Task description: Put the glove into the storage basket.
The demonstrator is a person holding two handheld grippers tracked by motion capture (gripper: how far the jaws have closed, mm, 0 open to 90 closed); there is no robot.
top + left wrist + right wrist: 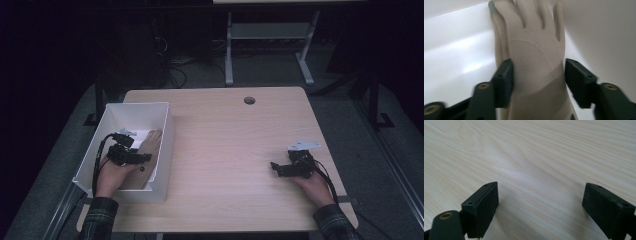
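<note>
A beige model hand [151, 144] lies in a white box [169, 131] at the table's left edge, fingers pointing away from me. My left gripper [142, 151] is down inside the box over the model hand's wrist end. In the left gripper view the model hand [534, 47] lies between the jaws of the left gripper [537, 72]; one jaw touches its side and the other stands off with a gap. My right gripper [278, 167] rests low over the bare tabletop [524, 150] at the right, and the right gripper [540, 195] is open with nothing between its jaws.
The light wooden table [225, 135] has a round cable hole [249, 100] near its far edge. The box's tall walls [454, 42] close in around the left gripper. Behind the table stand the legs of another desk [229, 50] and floor cables [175, 70].
</note>
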